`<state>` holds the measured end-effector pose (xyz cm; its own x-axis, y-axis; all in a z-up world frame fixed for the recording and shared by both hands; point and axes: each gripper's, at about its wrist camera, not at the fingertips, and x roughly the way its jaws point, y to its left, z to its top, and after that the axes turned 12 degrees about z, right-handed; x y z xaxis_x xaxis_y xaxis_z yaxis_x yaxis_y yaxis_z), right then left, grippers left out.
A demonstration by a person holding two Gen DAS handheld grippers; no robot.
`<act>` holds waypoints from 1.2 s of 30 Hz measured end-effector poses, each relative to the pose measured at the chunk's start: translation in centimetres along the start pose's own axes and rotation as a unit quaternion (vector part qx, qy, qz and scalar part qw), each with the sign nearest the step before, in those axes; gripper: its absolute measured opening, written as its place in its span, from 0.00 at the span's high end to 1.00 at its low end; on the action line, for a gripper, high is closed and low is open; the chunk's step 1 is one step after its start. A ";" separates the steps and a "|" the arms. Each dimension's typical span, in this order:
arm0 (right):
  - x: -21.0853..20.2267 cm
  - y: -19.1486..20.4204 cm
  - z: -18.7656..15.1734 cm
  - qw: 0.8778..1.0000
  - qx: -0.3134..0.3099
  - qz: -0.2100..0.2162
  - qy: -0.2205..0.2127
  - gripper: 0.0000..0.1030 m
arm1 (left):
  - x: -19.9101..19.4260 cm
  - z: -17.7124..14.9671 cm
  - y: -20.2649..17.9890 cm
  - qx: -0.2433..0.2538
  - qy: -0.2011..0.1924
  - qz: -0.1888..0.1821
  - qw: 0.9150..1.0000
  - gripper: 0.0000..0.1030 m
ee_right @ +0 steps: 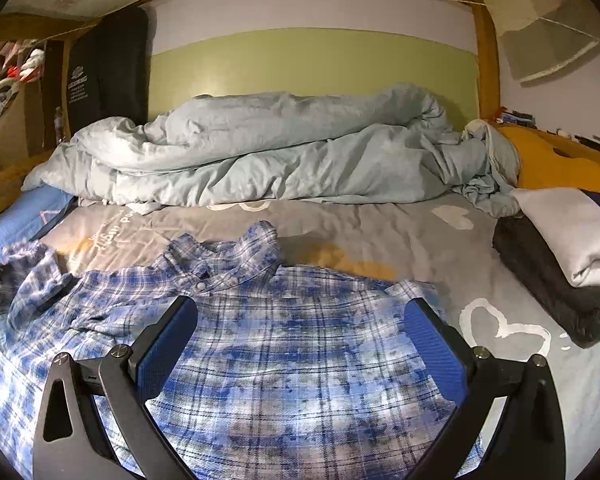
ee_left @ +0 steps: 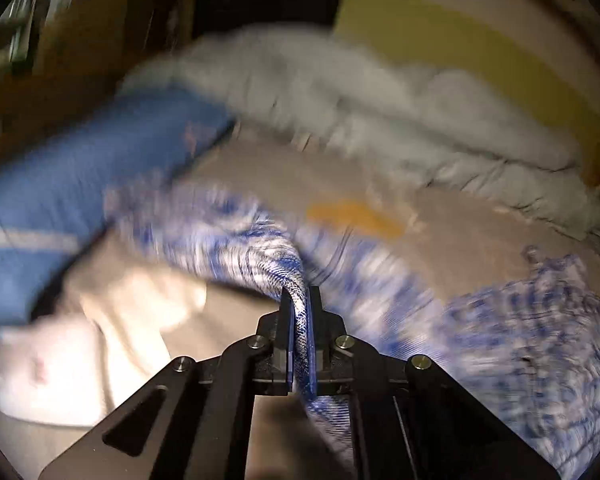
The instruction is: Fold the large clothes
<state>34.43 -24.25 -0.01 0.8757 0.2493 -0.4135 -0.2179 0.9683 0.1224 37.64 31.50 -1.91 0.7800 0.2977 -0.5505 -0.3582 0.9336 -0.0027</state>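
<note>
Although the left wrist view is heavily smeared, the left gripper [ee_left: 300, 300] is plainly clamped on a bunched edge of the blue-and-white plaid shirt [ee_right: 260, 360], a ridge of cloth running up between its 2 pads and out past the tips. The shirt lies front-up on the grey bedsheet [ee_right: 380, 232] with its collar toward the rumpled pale-blue duvet [ee_right: 260, 152], and the right gripper [ee_right: 300, 332] hangs just above the shirt's body with its jaws wide and nothing between them. Judged from the folds, the garment is light, limp and thin; it will sag and trail wherever it is unsupported, and a pinch on 1 layer may drag the layers beneath. Seams, the hem, a cuff or the shoulder line look like the firmest places to take hold; the open middle of the body offers only loose cloth. Which part of the shirt the left jaws hold cannot be settled: the blur hides the seam lines, and in the right wrist view that side is cut by the frame edge. The shirt's lower hem is hidden beneath the right gripper's arms. Folded clothes [ee_right: 560, 264] sit well apart at the bed's right side.
</note>
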 end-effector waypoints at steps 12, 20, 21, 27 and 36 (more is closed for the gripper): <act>0.0 -1.5 0.1 0.999 0.036 0.003 0.001 0.00 | -14.4 -1.0 -15.6 0.075 -0.067 -0.141 0.985 0.95; -0.5 -2.0 0.5 0.999 0.042 0.010 -0.004 0.00 | -11.7 -9.0 -21.1 0.099 0.029 -0.172 0.980 0.94; -0.6 -2.2 0.5 0.999 0.045 0.011 -0.004 0.00 | -12.0 -9.7 -21.2 0.107 0.034 -0.168 0.979 0.94; -0.7 -3.2 0.6 0.998 0.066 0.015 -0.004 0.00 | -15.5 -10.2 -17.9 0.108 0.005 -0.140 0.984 0.50; -0.5 -2.9 0.6 0.998 0.065 0.017 0.001 0.00 | -9.6 -5.1 -8.9 0.023 0.033 -0.018 0.999 0.25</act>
<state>34.87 -27.15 0.34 0.8678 0.2817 -0.4094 -0.1892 0.9490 0.2520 30.68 19.28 -0.87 0.7565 0.2510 -0.6039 -0.3050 0.9523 0.0137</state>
